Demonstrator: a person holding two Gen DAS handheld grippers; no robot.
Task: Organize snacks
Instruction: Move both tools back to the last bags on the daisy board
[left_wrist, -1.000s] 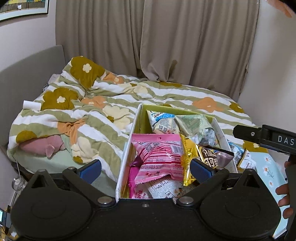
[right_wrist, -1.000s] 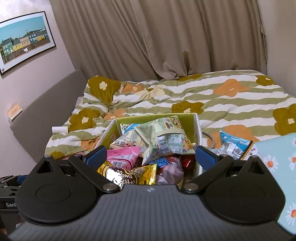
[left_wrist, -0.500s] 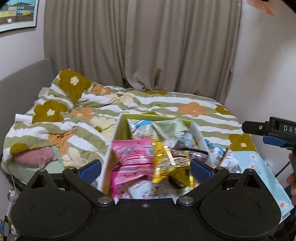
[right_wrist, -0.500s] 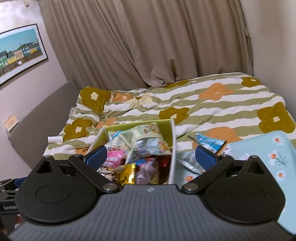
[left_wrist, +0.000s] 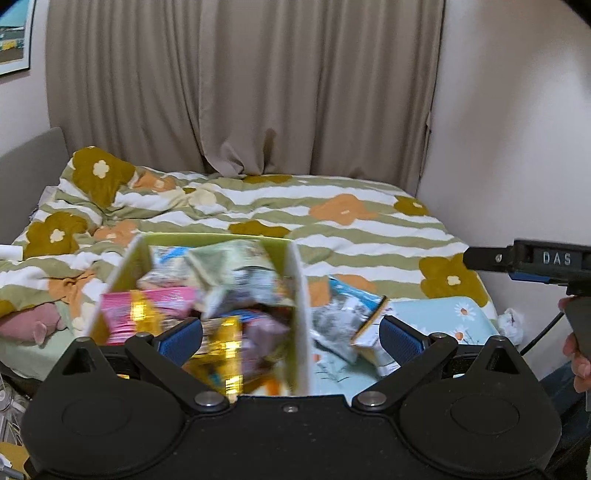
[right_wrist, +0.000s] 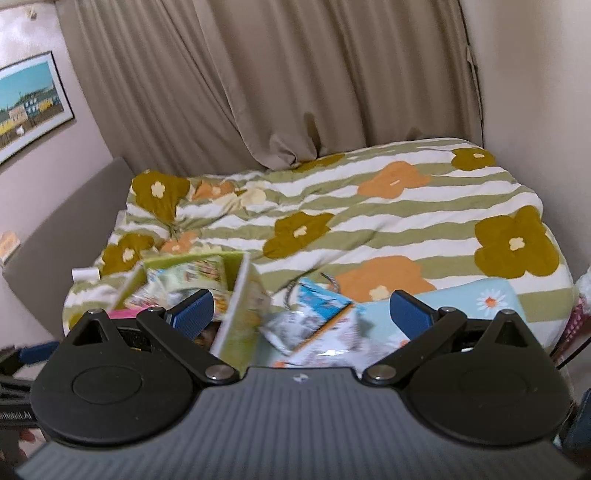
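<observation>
The left gripper (left_wrist: 290, 339) has its fingers wide apart and empty, straddling the right wall of the snack box (left_wrist: 299, 314), which sits on the striped bed (left_wrist: 369, 236). The right gripper (right_wrist: 300, 314) is likewise spread and empty above loose packets (right_wrist: 317, 321) lying just right of the box (right_wrist: 240, 306), on a daisy cloth (right_wrist: 480, 299). Beyond both, bare quilt runs to the curtain (left_wrist: 258, 92) and right-hand wall.

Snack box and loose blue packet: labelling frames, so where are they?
Snack box (left_wrist: 301, 314), left wrist view, right wall.
Blue packet (right_wrist: 319, 301), right wrist view, blue upper face.
</observation>
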